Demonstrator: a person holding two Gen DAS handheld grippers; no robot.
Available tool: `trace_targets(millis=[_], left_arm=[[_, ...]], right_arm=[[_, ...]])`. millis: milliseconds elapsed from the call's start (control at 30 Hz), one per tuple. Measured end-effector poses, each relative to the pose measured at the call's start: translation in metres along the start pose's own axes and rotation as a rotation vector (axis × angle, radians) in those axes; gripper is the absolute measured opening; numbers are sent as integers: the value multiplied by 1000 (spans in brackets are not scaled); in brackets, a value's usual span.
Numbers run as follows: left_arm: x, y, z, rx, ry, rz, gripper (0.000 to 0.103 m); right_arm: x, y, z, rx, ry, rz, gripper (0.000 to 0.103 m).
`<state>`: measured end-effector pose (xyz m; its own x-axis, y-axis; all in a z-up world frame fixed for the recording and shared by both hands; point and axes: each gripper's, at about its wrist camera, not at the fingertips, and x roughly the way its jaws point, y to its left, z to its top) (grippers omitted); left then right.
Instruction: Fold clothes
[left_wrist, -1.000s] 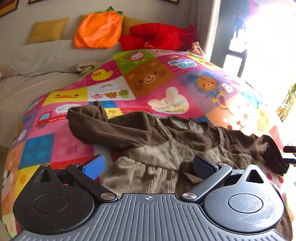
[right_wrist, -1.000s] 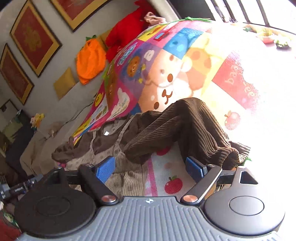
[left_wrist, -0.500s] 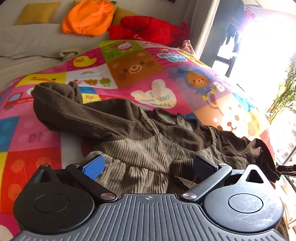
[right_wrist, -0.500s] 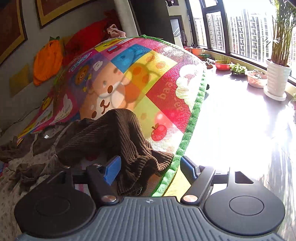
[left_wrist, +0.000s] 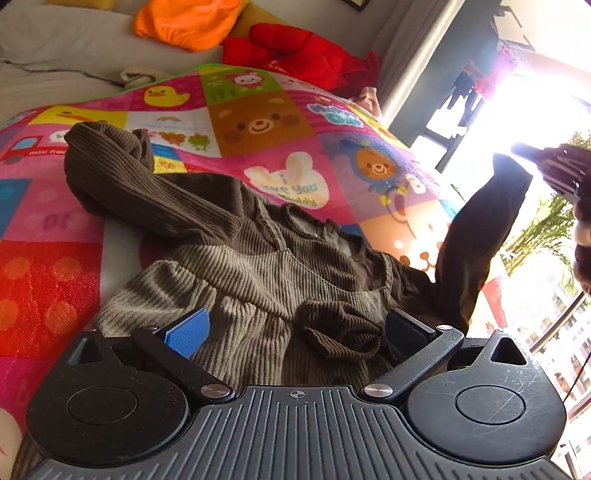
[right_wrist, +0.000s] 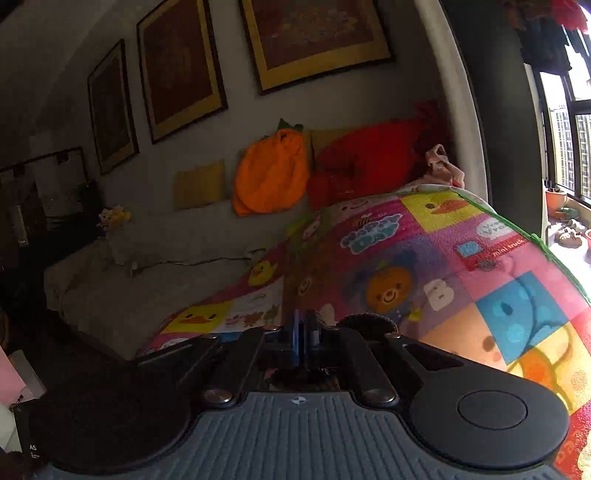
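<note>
Left cam first: my left claw (left_wrist: 295, 328) is spread wide, nothing between the 2 blue pads (left_wrist: 187, 331), hanging low over the brown corduroy top (left_wrist: 258, 273). The top lies on the cartoon mat (left_wrist: 258, 125), rumpled, paler ribbed skirt part nearest me, darker bodice behind it. The left sleeve (left_wrist: 122, 181) flops out across the pink squares with its cuff curled over near the truck picture. The right sleeve (left_wrist: 476, 236) stands up off the mat, pulled toward the window, and at its top end my right claw (left_wrist: 561, 170) shows as a dark shape against the glare. Too washed out there to see the grip itself from this side. Behind the mat there's an orange cushion (left_wrist: 188, 22) and a red plush (left_wrist: 303, 51) on the white bedding.

Right cam: right claw (right_wrist: 303, 334) is pressed together, pads nearly touching, with dark ribbed fabric bunched just beside and under them, so I'd say it's pinching the sleeve cuff (right_wrist: 369, 323), though it's pretty dim down there. This claw is up above the mat (right_wrist: 461, 266), looking across it at the wall. I can see 3 framed pictures (right_wrist: 317, 40), the same orange cushion (right_wrist: 273, 173), the red plush (right_wrist: 365, 166) and a window (right_wrist: 569, 129) on the right.
</note>
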<state>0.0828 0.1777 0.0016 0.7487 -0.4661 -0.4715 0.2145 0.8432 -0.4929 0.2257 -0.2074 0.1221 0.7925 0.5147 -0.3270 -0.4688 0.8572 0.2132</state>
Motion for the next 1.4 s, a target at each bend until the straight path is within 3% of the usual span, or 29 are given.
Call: trace_targets(millis=[100,267,367,433,500,600,733,867,933,967,1000,1100,1200,1300,1400], left_arm=[[4,-6,-7,22,34,-21,103],[10,-9,-18,57,78,7,103],[8,-10,-22,79,83,13,103],[7,-10,-21,89,91,8,103],[6,-8,-16,88,102,-3,103],[-7,5,-1,78,26,27,103],[-4,35,22,82,17,183,103],[6,55,23,64,83,250,103],[6,53,19,75,84,259,103],[5,52,17,70,86,262,103],[4,49,16,58,91,261,103],[1,39,11,30,121,235,103],[-4,22,-2,36,172,173,103],[-9,1,-12,88,211,172,103],[-25,-15,-1,115,136,199,103]], right_arm=[[36,34,15,-27,38,97,1],[92,78,14,-77,111,135,1],[91,83,7,-82,122,163,3],[82,71,-3,-71,134,139,13],[67,45,-19,-10,152,90,39],[47,4,-56,52,194,-37,41],[23,-45,-125,163,324,-186,47],[17,-58,-183,247,410,-168,60],[14,-51,-199,212,388,-136,67],[15,-41,-202,148,393,-125,67],[15,-35,-203,86,388,-129,47],[18,-39,-199,26,393,-117,20],[19,-57,-185,31,376,-135,17],[17,-71,-172,-7,356,-163,17],[14,-79,-166,-36,366,-154,23]])
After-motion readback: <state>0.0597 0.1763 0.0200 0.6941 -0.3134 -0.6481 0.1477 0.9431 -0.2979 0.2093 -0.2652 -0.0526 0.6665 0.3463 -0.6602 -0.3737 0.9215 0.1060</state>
